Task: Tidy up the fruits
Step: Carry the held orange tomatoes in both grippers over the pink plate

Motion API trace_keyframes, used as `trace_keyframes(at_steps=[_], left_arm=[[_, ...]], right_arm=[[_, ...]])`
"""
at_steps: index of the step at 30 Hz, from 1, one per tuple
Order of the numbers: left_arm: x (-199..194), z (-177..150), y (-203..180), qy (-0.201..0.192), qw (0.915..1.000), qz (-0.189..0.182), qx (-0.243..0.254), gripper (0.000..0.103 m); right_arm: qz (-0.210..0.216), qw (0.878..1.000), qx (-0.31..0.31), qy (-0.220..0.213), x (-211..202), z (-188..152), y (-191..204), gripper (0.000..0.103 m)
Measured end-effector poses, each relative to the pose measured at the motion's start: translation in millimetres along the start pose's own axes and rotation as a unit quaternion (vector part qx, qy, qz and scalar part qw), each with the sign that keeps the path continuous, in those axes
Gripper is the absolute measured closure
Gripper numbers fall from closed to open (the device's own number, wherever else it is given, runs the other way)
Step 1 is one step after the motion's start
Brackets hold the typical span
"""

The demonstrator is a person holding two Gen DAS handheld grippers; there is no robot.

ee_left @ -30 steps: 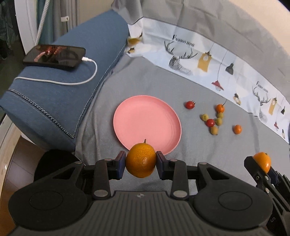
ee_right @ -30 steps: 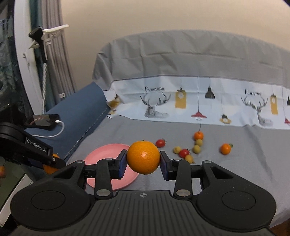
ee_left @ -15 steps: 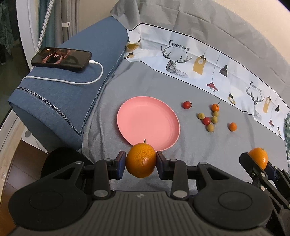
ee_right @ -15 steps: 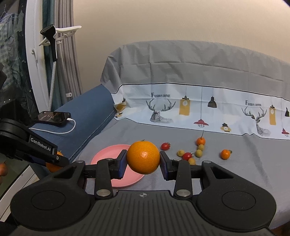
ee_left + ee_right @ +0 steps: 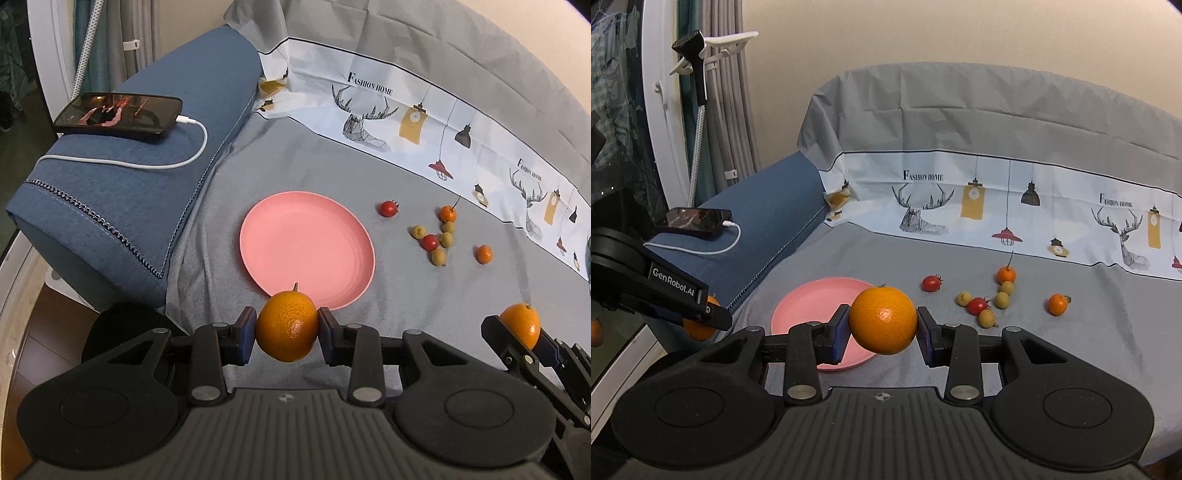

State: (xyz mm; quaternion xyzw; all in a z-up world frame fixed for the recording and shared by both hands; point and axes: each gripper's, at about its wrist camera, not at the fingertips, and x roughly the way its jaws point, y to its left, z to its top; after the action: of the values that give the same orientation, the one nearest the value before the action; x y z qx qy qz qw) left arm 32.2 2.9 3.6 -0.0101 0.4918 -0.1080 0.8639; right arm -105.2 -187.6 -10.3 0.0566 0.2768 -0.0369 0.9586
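My left gripper (image 5: 287,330) is shut on an orange (image 5: 287,326) with a short stem, held above the near edge of the pink plate (image 5: 306,243). My right gripper (image 5: 882,321) is shut on a second orange (image 5: 882,320), held above the grey cover, right of the plate (image 5: 812,306). The plate holds nothing. Several small fruits lie on the cover right of the plate: cherry tomatoes (image 5: 388,208), yellow-green ones (image 5: 439,256) and small orange ones (image 5: 484,254). The right gripper's orange also shows in the left wrist view (image 5: 521,325).
A phone (image 5: 118,116) on a white charging cable (image 5: 162,162) lies on the blue sofa arm (image 5: 110,206) to the left. The printed cloth (image 5: 997,199) covers the sofa back. The floor drops away at the near left.
Both grippers pulled back and rose a little from the sofa, so the plate and small fruits look farther. Both oranges stayed gripped.
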Motion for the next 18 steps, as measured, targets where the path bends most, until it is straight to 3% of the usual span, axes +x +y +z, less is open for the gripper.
trace_keyframes(at_steps=[18], left_arm=[[60.9,30.3,4.2,0.027,0.9992,0.028,-0.001,0.064]], right_arm=[[0.023,0.998,-0.018,0.055,80.3,1.5,13.5,0.064]])
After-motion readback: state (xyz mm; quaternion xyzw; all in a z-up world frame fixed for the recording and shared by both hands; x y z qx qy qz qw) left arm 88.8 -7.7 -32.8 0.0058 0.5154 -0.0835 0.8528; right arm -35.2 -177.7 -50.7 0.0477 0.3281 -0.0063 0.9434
